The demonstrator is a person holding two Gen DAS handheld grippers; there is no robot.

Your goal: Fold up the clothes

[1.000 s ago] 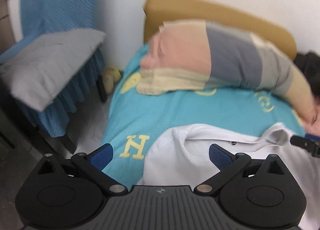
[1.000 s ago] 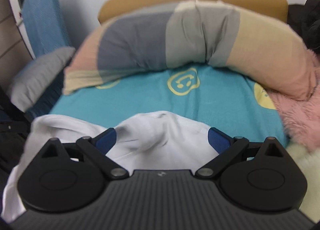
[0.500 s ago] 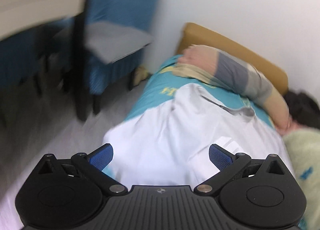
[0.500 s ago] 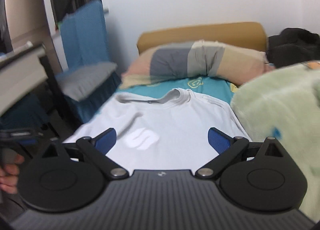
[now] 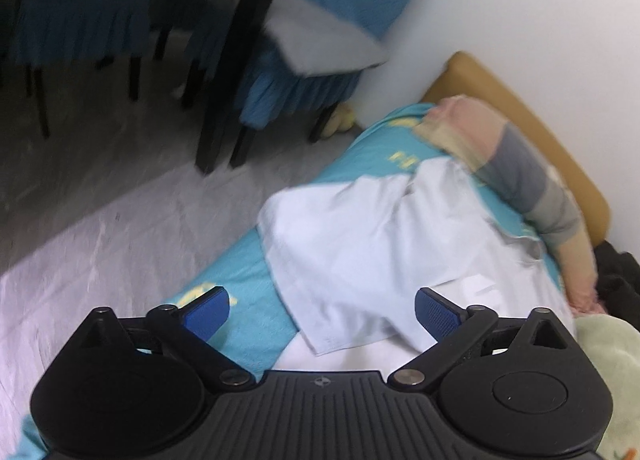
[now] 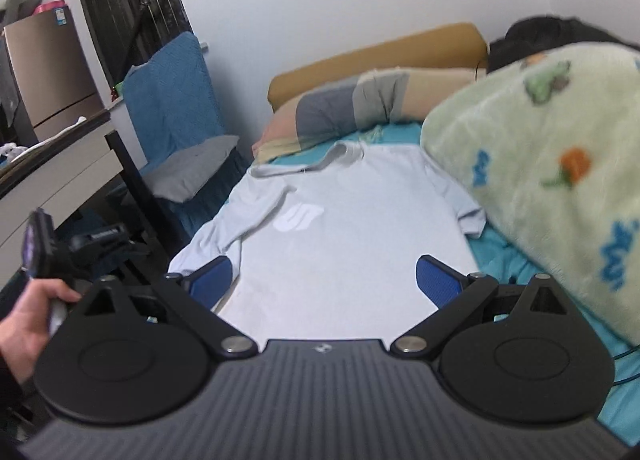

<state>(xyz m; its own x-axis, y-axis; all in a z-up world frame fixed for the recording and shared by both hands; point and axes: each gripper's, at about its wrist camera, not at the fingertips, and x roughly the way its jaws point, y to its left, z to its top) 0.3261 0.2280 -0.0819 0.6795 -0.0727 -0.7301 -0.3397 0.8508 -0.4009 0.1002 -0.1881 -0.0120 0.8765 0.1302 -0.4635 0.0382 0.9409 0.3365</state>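
A white T-shirt (image 6: pixel 352 236) is lying spread flat on the bed (image 6: pixel 508 256) ahead of both tools. The left tool (image 5: pixel 320 310), its jaws just closing slightly, and the right tool (image 6: pixel 324 280) are gaping wide, gripping nothing.

A pale white short-sleeved cotton T-shirt (image 6: pixel 344 236) lies spread face up on the bed, grey-trimmed collar toward 12 o'clock, hem toward 6. A white logo sits on its chest. The sleeve at 3 o'clock lies flat; the sleeve at 9 o'clock is creased near the bed's edge.
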